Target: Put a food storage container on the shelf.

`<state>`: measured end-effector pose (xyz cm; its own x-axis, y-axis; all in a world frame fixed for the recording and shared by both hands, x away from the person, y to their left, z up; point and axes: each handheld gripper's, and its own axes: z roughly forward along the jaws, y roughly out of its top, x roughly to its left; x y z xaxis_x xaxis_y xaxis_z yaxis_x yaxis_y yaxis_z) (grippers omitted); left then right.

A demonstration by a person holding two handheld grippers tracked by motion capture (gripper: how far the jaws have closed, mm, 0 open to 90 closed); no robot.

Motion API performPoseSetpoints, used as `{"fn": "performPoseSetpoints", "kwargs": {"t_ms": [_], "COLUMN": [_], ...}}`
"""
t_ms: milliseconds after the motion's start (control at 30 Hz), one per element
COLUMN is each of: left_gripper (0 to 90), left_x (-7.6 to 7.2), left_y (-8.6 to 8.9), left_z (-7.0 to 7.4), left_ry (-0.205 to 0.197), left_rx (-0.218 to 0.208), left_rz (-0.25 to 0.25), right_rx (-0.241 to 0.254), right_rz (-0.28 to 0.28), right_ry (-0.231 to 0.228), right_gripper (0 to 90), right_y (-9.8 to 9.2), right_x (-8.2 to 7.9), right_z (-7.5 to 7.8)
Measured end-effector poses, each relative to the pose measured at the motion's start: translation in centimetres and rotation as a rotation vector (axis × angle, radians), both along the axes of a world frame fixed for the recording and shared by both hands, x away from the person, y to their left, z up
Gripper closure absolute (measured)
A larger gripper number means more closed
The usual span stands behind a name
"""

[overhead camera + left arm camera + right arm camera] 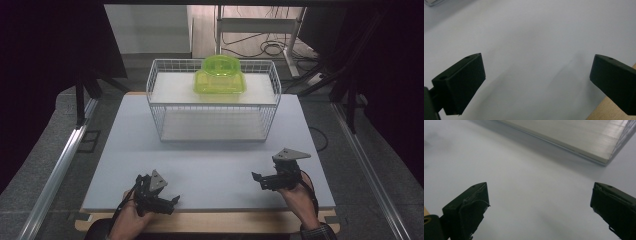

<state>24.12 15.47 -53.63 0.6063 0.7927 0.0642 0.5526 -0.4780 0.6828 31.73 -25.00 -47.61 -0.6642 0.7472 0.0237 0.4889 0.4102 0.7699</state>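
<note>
Jaws spread wide and empty on both the left gripper (167, 204) and the right gripper (261, 180).
Both sit low near the table's (210, 160) front edge, well apart. The green container (220, 76) rests on the wire basket's (161, 102) upper shelf, near the rear edge.

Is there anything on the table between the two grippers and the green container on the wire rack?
Nothing lies on the grey table top between them. The left gripper and right gripper, both open, face bare surface. The green container sits on the upper shelf inside the wire rack, whose mesh front wall stands between it and the grippers.
</note>
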Motion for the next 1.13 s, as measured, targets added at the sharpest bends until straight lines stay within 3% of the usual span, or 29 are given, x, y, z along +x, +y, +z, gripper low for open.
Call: {"fn": "performPoseSetpoints", "kwargs": {"t_ms": [400, 600, 800, 1033, 1133], "left_gripper": [0.0, 0.0, 0.2, 0.3, 0.0], "left_x": [0.0, -0.1, -0.1, -0.1, -0.1], "left_y": [0.1, 0.2, 0.3, 0.5, 0.7], "left_z": [0.0, 0.1, 0.0, 0.2, 0.4], "left_ry": [0.001, -0.006, 0.000, -0.008, -0.007], "left_rx": [0.024, 0.002, 0.017, 0.002, -0.033], "left_rz": [-0.003, -0.022, -0.021, -0.032, -0.043], "right_rx": [-0.013, -0.012, -0.025, -0.065, -0.067], "right_rz": [-0.022, -0.030, -0.027, -0.019, -0.017], "right_ry": [0.003, 0.023, 0.038, 0.072, 0.067], "right_gripper": [1.8, 1.8, 1.8, 1.8, 1.8], "right_y": [-0.8, -1.1, -1.3, -0.9, -0.9], "right_x": [-0.7, -1.0, -1.2, -1.3, -1.2], "right_z": [-1.4, -2.2, -2.9, -3.8, -3.8]}}
